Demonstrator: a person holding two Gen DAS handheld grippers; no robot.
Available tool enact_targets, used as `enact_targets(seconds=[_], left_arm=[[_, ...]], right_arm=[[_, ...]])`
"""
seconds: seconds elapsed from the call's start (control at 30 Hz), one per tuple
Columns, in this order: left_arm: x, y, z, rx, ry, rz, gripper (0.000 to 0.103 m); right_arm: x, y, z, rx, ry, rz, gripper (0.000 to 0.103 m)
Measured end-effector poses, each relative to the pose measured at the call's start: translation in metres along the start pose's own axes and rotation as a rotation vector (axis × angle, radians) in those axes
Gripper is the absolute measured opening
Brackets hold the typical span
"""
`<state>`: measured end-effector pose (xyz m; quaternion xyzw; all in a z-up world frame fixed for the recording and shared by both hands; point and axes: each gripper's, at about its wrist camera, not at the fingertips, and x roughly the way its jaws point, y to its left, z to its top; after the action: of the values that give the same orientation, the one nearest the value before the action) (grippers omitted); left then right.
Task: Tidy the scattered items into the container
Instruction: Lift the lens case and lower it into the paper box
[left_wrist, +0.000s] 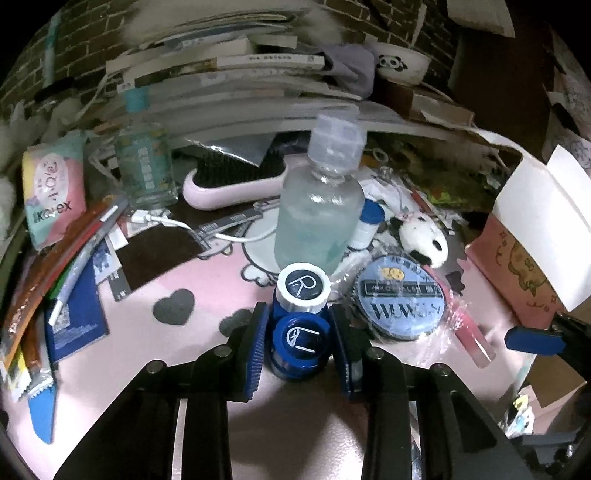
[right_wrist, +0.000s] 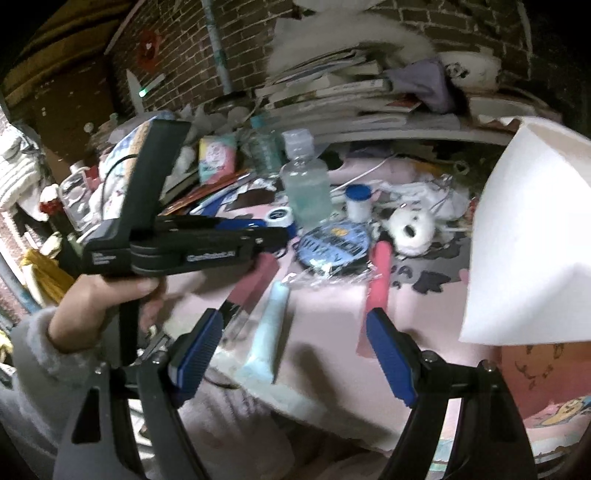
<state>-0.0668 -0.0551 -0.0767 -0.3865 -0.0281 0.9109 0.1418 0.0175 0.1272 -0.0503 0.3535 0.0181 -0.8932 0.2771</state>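
A blue contact lens case (left_wrist: 301, 332) with a white "R" cap and a blue "L" cap sits between the fingers of my left gripper (left_wrist: 300, 343), whose blue pads press close on both sides. In the right wrist view a hand holds that left gripper (right_wrist: 280, 230) side-on, the lens case (right_wrist: 279, 217) at its tip. My right gripper (right_wrist: 295, 350) stands open over the pink mat, with a pale blue tube (right_wrist: 266, 332) lying below it. The container, a pink box with a white flap (left_wrist: 517, 266), stands at the right, and its flap (right_wrist: 528, 236) fills the right of the right wrist view.
Just past the case stand a clear bottle (left_wrist: 317, 214), a round blue tin (left_wrist: 400, 299), a panda plush (left_wrist: 424, 236) and a pink stick (left_wrist: 472, 332). A hairbrush (left_wrist: 229, 184), a glass jar (left_wrist: 146, 166) and a Kotex pack (left_wrist: 51, 192) lie left; stacked books (left_wrist: 221, 74) are behind.
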Motion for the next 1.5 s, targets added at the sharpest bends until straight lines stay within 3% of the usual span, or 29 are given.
enact_targets(seconds=[0.3, 0.67, 0.93, 1.03, 1.23, 1.5], left_arm=[[-0.028, 0.003, 0.02, -0.009, -0.077, -0.002, 0.027], [-0.071, -0.013, 0.044, 0.014, -0.2, -0.022, 0.027], [-0.102, -0.053, 0.079, 0.1, -0.29, -0.089, 0.027], [-0.11, -0.076, 0.095, 0.141, -0.311, -0.151, 0.027], [-0.113, -0.135, 0.121, 0.262, -0.271, -0.377, 0.027], [-0.087, -0.208, 0.138, 0.422, -0.099, -0.495, 0.027]], right_arm=[[0.004, -0.015, 0.01, 0.112, -0.079, -0.079, 0.078], [0.009, -0.017, 0.011, 0.122, -0.098, -0.124, 0.078], [0.008, -0.023, 0.012, 0.136, -0.114, -0.137, 0.078], [0.008, -0.024, 0.012, 0.138, -0.116, -0.141, 0.078], [0.006, -0.028, 0.011, 0.146, -0.119, -0.14, 0.078], [0.003, -0.032, 0.006, 0.157, -0.126, -0.15, 0.079]])
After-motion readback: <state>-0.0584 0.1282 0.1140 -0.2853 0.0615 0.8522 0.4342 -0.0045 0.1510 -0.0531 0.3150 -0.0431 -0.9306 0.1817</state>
